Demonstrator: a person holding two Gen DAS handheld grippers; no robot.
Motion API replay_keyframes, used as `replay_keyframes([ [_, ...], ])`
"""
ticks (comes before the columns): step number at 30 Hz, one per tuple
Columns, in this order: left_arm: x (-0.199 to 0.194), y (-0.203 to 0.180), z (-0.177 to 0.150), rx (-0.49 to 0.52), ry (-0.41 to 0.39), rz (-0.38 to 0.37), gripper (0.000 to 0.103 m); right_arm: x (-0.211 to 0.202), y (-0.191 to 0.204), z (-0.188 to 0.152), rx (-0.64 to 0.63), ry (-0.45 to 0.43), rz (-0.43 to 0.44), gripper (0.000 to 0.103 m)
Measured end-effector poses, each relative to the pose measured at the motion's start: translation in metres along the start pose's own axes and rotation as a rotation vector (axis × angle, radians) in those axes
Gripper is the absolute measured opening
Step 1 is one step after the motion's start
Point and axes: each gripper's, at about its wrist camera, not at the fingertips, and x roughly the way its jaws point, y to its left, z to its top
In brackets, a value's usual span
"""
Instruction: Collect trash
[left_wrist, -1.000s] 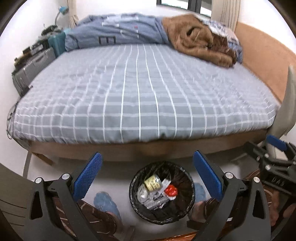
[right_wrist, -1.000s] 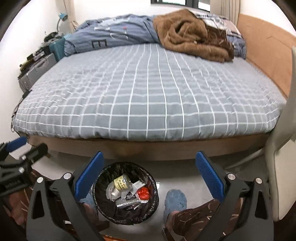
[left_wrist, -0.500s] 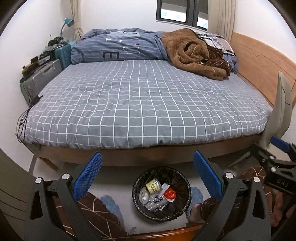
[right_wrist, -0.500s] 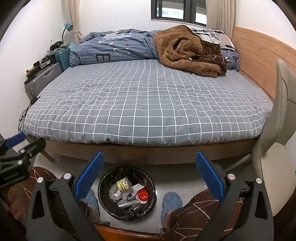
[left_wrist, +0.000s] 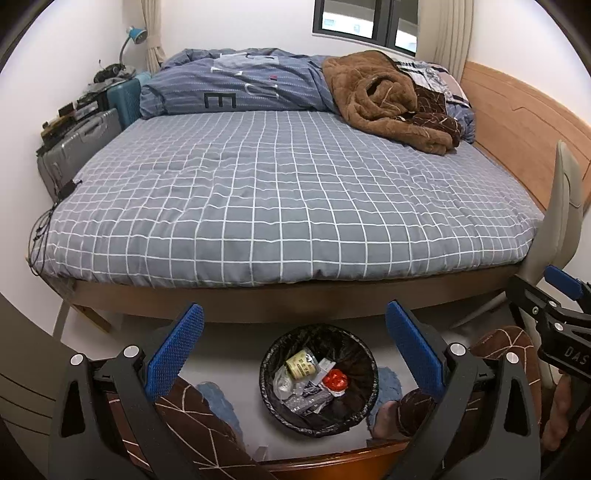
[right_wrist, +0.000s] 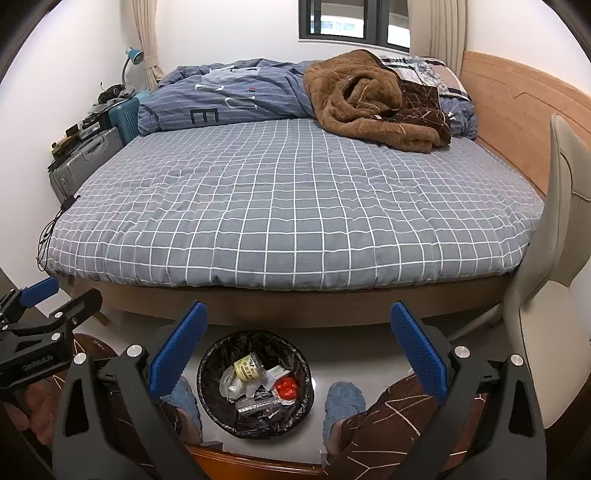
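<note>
Black bin (left_wrist: 319, 380), round, plastic-lined, at lower centre of the left wrist view, standing upright on the pale floor with its mouth facing up. Contents: one yellow-labelled can (left_wrist: 301, 364) lying on its side, long axis running lower left to upper right; one red wrapper (left_wrist: 335, 379) to its right; clear and silver packaging (left_wrist: 303, 395) below. Left gripper (left_wrist: 294, 347), blue pads spread wide, nothing between them, framing the bin from above. Grey checked bed (left_wrist: 280, 199) fills the middle of the frame; brown blanket (left_wrist: 384, 99) heaped at upper right; blue duvet (left_wrist: 240, 85) at upper centre. Grey suitcase (left_wrist: 79, 142) at left edge. Beige chair (left_wrist: 557, 221) at right edge, with the other gripper's tip just below it.

Right wrist view: same bin (right_wrist: 255, 384) at lower centre, left of the midline, mouth up. Can (right_wrist: 248, 367) on its side, axis lower left to upper right; red wrapper (right_wrist: 286, 387) to its right. Right gripper (right_wrist: 299, 345), pads held far apart, holding nothing. Blue slippers (right_wrist: 343, 402), one either side of the bin. Bed (right_wrist: 295, 206) across mid-frame; brown blanket (right_wrist: 369, 96) upper right; chair (right_wrist: 554, 295) along the right edge.
</note>
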Motion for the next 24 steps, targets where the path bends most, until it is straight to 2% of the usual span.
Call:
replay_keyframes([
  [24,0.0025,0.0032,0.0025,-0.021,0.014,0.018,0.097,0.002,0.001,0.0001,-0.003,0.0,-0.001,0.095],
])
